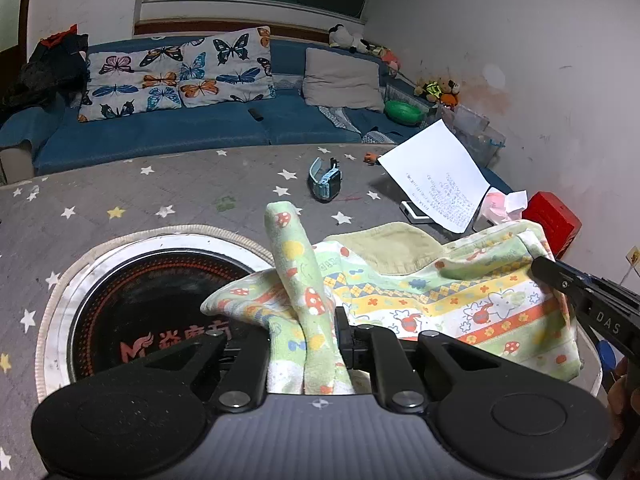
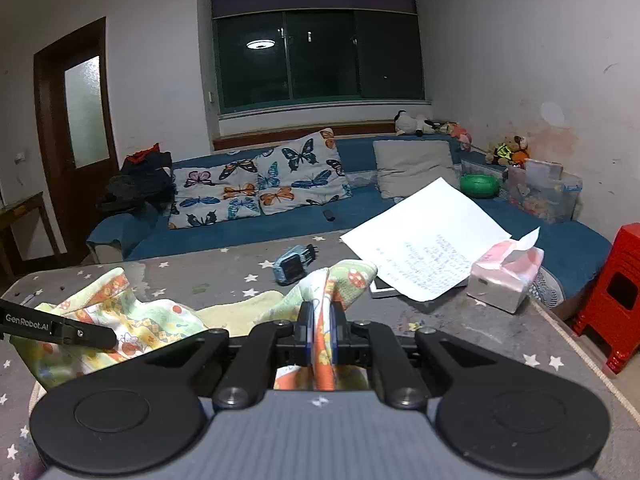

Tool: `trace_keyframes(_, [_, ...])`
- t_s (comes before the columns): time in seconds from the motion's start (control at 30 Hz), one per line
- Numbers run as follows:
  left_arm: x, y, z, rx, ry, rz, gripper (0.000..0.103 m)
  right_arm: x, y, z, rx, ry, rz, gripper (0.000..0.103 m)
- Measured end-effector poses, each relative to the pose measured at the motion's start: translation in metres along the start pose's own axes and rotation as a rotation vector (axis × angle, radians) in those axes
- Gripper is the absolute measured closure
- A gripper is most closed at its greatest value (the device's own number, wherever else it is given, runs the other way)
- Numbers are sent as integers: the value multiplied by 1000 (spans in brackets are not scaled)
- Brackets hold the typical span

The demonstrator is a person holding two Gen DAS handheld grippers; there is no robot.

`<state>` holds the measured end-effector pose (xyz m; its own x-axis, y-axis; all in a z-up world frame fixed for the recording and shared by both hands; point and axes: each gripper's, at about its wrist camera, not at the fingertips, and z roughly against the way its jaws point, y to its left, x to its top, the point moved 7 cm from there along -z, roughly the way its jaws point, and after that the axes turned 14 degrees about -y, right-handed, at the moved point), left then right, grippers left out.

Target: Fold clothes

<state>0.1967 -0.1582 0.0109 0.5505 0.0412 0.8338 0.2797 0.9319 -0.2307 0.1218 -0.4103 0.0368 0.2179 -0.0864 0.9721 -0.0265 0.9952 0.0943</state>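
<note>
Both grippers pinch the same printed towel (image 1: 420,292). Nearest, the left gripper (image 1: 308,344) has its jaws pressed on a bunched corner that stands up between them. The right gripper (image 2: 320,336) has its jaws pressed on the opposite corner, likewise upright. Between the two, the towel sags across the bench (image 1: 160,188), its long axis running from one gripper to the other, its plain underside showing at the far edge. Beyond lie a blue watch (image 1: 325,180) and a sheet of paper (image 1: 436,172).

"GenRobot.AI" on the left gripper (image 2: 60,330) ("DAS" on the right gripper (image 1: 592,304)).
</note>
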Motion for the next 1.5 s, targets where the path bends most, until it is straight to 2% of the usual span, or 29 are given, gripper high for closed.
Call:
trace_keyframes(0.2, [-10, -1, -15, 17, 31, -6, 91, -11, -11, -11, -15, 24, -1, 96])
trace_keyframes(0.67, [-51, 8, -40, 59, 133, -39, 90, -65, -27, -33, -58, 146, 6, 96])
trace_keyframes(0.87, [-59, 14, -42, 103, 142, -74, 80, -82, -35, -35, -87, 194, 10, 95])
trace_keyframes(0.97, [-62, 17, -41, 126, 144, -91, 66, -88, -39, -36, -102, 215, 15, 94])
trace_keyframes(1.03, [-63, 19, -39, 145, 138, -113, 56, -89, -40, -35, -110, 219, 18, 91])
trace_keyframes(1.13, [-66, 23, -34, 167, 125, -142, 50, -91, -40, -30, -111, 221, 19, 85])
trace_keyframes(1.2, [-68, 26, -30, 174, 118, -149, 46, -93, -39, -27, -114, 222, 21, 67])
trace_keyframes(1.33, [-72, 32, -20, 186, 104, -149, 36, -98, -33, -21, -107, 226, 29, 58])
trace_keyframes(1.5, [-74, 40, -3, 203, 74, -144, 24, -106, -23, -12, -98, 225, 35, 41])
